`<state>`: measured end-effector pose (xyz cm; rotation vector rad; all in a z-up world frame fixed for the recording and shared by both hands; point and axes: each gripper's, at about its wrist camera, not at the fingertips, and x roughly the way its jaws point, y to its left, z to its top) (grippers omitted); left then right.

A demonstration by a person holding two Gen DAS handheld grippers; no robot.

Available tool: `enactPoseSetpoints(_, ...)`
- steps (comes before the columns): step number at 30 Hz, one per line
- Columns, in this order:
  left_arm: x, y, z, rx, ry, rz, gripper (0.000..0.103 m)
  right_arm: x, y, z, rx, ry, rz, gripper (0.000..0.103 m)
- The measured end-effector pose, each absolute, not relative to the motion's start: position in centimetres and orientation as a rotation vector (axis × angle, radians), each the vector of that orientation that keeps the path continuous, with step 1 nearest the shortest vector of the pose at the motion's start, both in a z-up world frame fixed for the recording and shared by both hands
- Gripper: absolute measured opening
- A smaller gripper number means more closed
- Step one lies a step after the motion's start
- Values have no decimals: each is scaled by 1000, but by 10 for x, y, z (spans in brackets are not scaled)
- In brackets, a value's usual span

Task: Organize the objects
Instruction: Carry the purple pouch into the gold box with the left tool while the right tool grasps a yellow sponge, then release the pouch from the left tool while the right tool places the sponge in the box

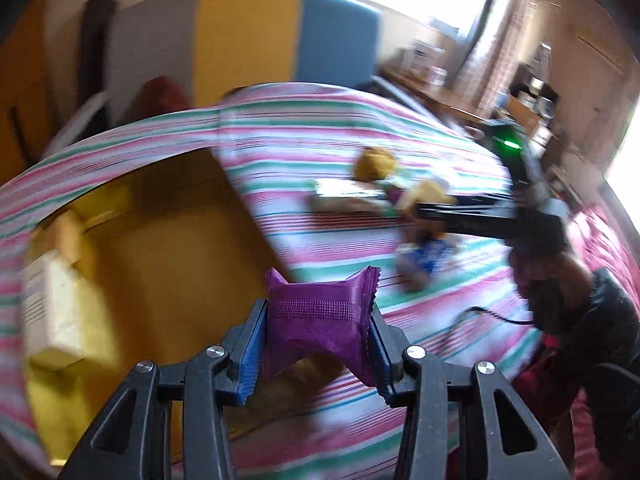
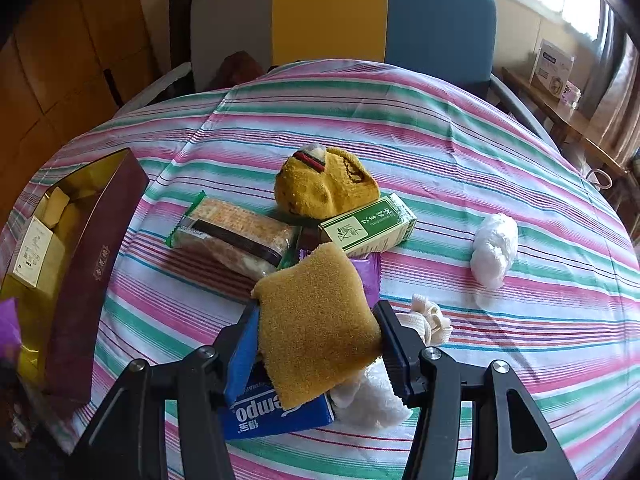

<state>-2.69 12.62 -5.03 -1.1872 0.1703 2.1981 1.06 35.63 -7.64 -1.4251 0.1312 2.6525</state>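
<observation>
Between left gripper (image 1: pixel 316 344) pads, purple packet (image 1: pixel 316 320), clamped

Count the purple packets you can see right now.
2: one purple packet clamped in the left gripper beside the box; another purple packet under the sponge. More may be buried.

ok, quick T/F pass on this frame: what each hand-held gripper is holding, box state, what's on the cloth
1. The left hand-held gripper grips a purple packet. True.
2. The right hand-held gripper is empty. False: it grips a tan sponge.
3. The dark red box is open. True.
4. The green carton lies inside that box. False: it lies on the striped cloth, by a yellow sock.
5. A blue tissue pack lies under the sponge. True.
</observation>
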Motion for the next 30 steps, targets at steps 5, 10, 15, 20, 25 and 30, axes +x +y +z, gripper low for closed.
enactPoseSetpoints(5, -48, 61, -58, -1290, 179, 2364, 46, 11, 355, -76, -1425, 123, 2650, 56)
enactPoseSetpoints(10, -70, 15, -77, -1430, 204, 2484, 46, 12, 353, -76, -1423, 114, 2649, 56)
enactPoseSetpoints(15, -86, 3, -101, -1525, 225, 2513, 48, 12, 353, -76, -1422, 118, 2646, 56)
enactPoseSetpoints(20, -88, 1, -115, -1561, 245, 2509, 49, 13, 353, -77, -1422, 124, 2644, 56)
enactPoseSetpoints(25, -81, -5, -108, -1537, 209, 2526, 50, 13, 355, -76, -1417, 136, 2643, 56)
enactPoseSetpoints(30, -69, -15, -85, -1446, 125, 2582, 50, 17, 363, -69, -1370, 215, 2652, 56)
